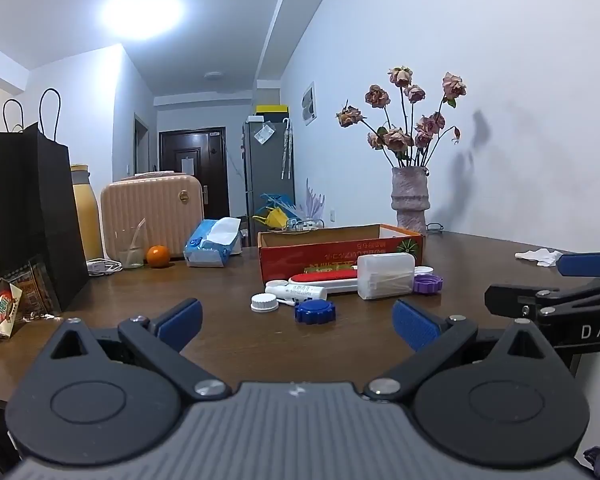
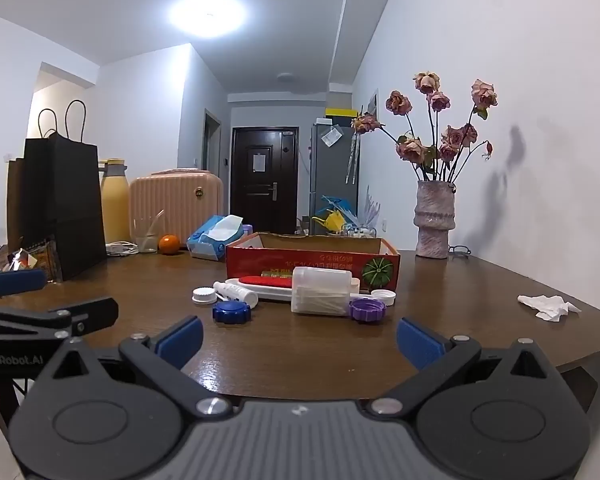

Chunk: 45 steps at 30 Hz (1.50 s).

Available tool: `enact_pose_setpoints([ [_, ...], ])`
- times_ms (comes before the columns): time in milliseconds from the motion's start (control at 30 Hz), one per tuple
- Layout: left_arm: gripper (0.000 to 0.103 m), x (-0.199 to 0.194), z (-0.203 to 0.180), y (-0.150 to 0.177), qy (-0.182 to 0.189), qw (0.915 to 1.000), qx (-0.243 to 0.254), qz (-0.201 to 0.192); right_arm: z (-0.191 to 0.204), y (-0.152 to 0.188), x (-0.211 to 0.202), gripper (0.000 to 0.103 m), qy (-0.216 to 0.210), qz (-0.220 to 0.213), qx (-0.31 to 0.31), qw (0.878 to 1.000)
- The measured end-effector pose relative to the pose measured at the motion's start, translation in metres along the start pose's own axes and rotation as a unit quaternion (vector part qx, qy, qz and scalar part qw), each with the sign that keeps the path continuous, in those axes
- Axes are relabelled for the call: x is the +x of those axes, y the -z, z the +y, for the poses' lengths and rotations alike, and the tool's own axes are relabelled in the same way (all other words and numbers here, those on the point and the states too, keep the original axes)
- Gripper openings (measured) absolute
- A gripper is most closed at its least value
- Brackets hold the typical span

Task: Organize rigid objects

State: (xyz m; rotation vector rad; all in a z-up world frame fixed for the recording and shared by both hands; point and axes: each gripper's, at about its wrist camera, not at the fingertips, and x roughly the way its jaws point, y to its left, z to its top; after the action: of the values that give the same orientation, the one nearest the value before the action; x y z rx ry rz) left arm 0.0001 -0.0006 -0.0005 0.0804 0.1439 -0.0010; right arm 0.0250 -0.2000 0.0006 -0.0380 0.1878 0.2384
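Brown table (image 2: 300,344): bag (image 2: 72,204), vase (image 2: 435,220), tissue (image 2: 548,307).

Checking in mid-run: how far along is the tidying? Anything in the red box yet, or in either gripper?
Nothing visibly done: whether the red box holds anything can't be seen from here. In hand: nothing; left gripper and right gripper are both open and empty. Left: blue cap, purple cap, white cap, swab container and small tube lie on the table.

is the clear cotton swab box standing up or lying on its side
On its side: the cotton swab box lies lengthwise on the table, swabs horizontal inside.
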Motion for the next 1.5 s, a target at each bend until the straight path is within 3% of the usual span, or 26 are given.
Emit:
enact_pose_setpoints([
  [500,0.103,0.002,-0.001,-0.01,0.002,1.0,-0.003,-0.006,0.001,0.004,0.0,0.103,0.001,0.008,0.005,1.0],
  [1500,0.103,-0.002,-0.001,0.001,0.001,1.0,-0.006,-0.007,-0.005,0.003,0.003,0.103,0.002,0.01,0.007,1.0],
])
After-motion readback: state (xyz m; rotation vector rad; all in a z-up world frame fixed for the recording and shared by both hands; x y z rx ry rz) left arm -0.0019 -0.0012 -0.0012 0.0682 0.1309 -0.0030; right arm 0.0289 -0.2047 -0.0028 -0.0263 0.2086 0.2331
